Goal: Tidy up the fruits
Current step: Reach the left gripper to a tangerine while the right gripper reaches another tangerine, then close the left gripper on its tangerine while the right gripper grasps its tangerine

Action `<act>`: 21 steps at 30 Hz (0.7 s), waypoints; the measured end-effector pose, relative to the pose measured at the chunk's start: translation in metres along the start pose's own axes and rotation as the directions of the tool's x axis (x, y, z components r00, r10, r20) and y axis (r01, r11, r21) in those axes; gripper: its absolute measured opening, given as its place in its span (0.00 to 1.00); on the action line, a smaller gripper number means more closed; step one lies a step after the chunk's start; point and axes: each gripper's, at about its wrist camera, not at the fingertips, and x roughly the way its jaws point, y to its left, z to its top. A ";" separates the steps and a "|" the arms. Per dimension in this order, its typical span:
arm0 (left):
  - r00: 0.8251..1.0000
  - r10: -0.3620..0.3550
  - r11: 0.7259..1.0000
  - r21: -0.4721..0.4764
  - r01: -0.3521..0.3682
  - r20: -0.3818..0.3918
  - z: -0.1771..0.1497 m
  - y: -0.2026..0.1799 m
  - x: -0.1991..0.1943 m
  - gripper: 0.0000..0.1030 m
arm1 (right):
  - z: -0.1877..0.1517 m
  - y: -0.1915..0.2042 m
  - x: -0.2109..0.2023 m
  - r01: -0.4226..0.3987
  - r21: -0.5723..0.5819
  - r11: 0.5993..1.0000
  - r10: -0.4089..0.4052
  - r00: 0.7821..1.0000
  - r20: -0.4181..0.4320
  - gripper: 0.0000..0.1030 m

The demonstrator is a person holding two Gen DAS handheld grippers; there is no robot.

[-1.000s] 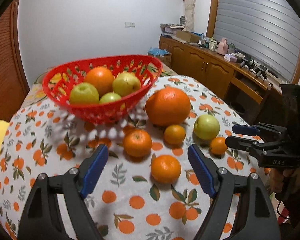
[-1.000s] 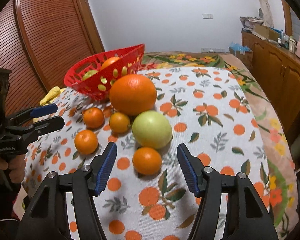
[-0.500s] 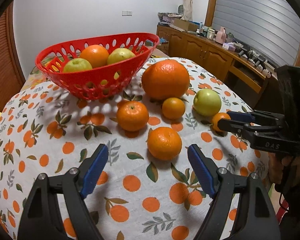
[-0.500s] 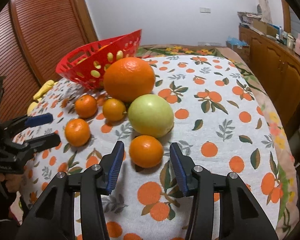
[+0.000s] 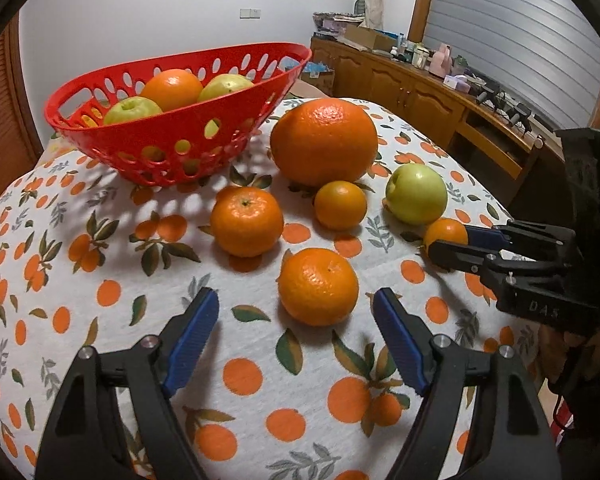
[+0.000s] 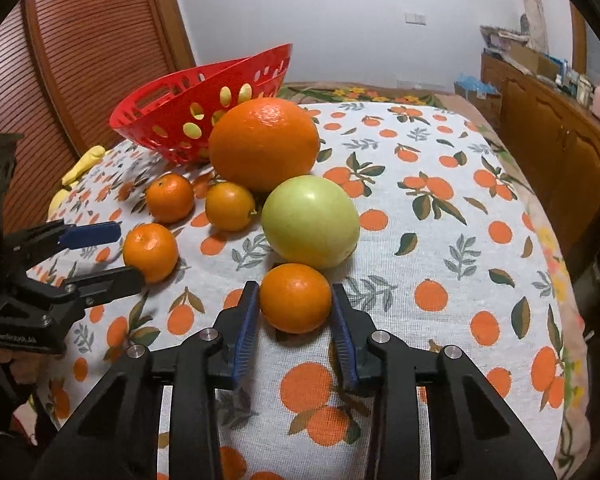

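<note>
Right wrist view: right tool (image 6: pixel 295 312) closing around small orange (image 6: pixel 295 297) on counter (image 6: pixel 440 240), just near of green apple (image 6: pixel 310 222); pads apparently not yet pinching. Squeeze gently, lift straight, clear apple. Left tool (image 5: pixel 296 336) released, near mandarin (image 5: pixel 318 286).

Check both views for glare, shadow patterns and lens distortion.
Left wrist: dappled shadow from the red perforated plastic basket falls on the orange-print tablecloth; soft highlight on the large orange. Right wrist: fisheye bows the slatted wooden door; black vignette at the corners; focus sharp.
</note>
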 end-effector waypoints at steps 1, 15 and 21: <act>1.000 0.003 1.000 0.002 -0.003 -0.004 0.001 -0.001 0.002 0.73 | 0.000 0.000 0.000 -0.002 0.000 1.000 0.002 1.000 0.001 0.33; 1.000 -0.016 0.999 0.031 0.017 -0.027 0.002 -0.013 0.015 0.43 | 0.000 -0.002 -0.001 -0.012 0.007 1.000 0.012 1.000 0.009 0.33; 1.000 -0.018 1.000 0.022 0.018 -0.006 0.000 -0.011 0.008 0.40 | -0.001 -0.003 -0.001 -0.011 0.009 1.000 0.011 1.000 0.002 0.33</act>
